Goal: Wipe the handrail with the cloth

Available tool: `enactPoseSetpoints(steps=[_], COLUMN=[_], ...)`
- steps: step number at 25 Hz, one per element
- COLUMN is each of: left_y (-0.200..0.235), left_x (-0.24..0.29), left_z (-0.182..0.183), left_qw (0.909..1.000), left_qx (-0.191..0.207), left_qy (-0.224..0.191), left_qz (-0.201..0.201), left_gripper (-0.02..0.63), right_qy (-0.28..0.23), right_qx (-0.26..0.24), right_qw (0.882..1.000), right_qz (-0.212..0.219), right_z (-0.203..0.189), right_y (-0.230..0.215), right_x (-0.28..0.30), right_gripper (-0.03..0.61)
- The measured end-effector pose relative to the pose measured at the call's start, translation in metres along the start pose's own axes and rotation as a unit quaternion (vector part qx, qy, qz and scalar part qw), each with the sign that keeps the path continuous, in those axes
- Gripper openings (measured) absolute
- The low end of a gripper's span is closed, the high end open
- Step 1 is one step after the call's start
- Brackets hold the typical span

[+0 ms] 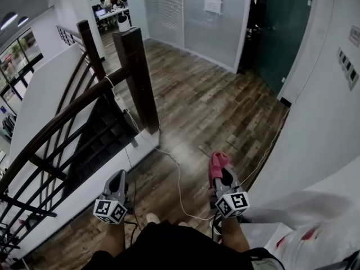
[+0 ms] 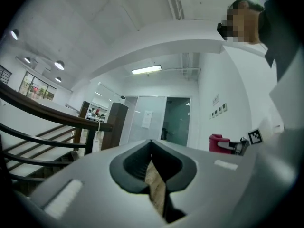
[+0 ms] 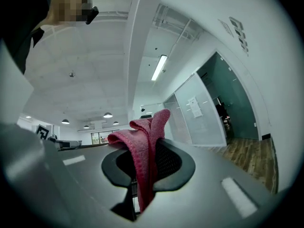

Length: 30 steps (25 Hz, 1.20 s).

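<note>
The right gripper (image 1: 224,179) pinched the pink cloth (image 1: 217,162) firmly between its jaws, well right of the dark handrail (image 1: 67,114), apparently ready for wiping, while the left gripper (image 1: 117,183), jaws pressed together empty, hung nearer the rail.

The person holds both forearms low and forward, side by side, each hand hidden behind its gripper's marker cube. The left gripper (image 1: 117,180) points ahead on the side nearer the handrail (image 1: 67,118) yet well apart from it, jaws drawn together to a thin slit with nothing between them. The right gripper (image 1: 224,179), farther from the handrail, is level with the left, its jaws clamped on a pink cloth (image 1: 217,163) that bunches above the tips.
</note>
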State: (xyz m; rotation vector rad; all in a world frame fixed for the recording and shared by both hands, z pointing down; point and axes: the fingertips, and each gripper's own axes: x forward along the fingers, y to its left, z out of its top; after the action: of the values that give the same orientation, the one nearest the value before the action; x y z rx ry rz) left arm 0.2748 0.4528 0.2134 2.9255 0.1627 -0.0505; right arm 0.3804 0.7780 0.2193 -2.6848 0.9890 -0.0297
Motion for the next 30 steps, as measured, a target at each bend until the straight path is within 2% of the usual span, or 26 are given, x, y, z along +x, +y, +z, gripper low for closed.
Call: enactPoseSetpoints(steps=[5,9,16,20,26,30], left_y=[0.021,0.038,0.066,0.093,0.148,0.183], left_x=[-0.025,-0.031,-0.011,0.003,0.017,0.005], left_z=[0.003,-0.003,-0.006,0.006,0.026,0.034], left_qw=[0.9989,0.9975,0.9981,0.9978,0.9963,0.9952], left_qx=[-0.002,-0.010,-0.016,-0.022,-0.029,-0.020], left_qy=[-0.010,-0.016,-0.020,-0.029,-0.048,-0.047], left_qz=[0.045,0.068,0.056,0.055,0.065,0.083], left_gripper=[0.000,0.000,0.000,0.000,0.000,0.000], right_qy=[0.016,0.028,0.024,0.028,0.027,0.029], right_qx=[-0.005,-0.016,-0.036,-0.043,-0.059,-0.063], right_qw=[0.999,0.998,0.998,0.998,0.997,0.996], right_qz=[0.040,0.050,0.034,0.031,0.042,0.064], right_z=[-0.007,-0.009,-0.001,0.003,0.009,0.004], right_y=[0.022,0.029,0.037,0.050,0.081,0.109], right_x=[0.021,0.032,0.054,0.075,0.130,0.170], right_gripper=[0.051,0.051,0.051,0.051,0.051,0.051])
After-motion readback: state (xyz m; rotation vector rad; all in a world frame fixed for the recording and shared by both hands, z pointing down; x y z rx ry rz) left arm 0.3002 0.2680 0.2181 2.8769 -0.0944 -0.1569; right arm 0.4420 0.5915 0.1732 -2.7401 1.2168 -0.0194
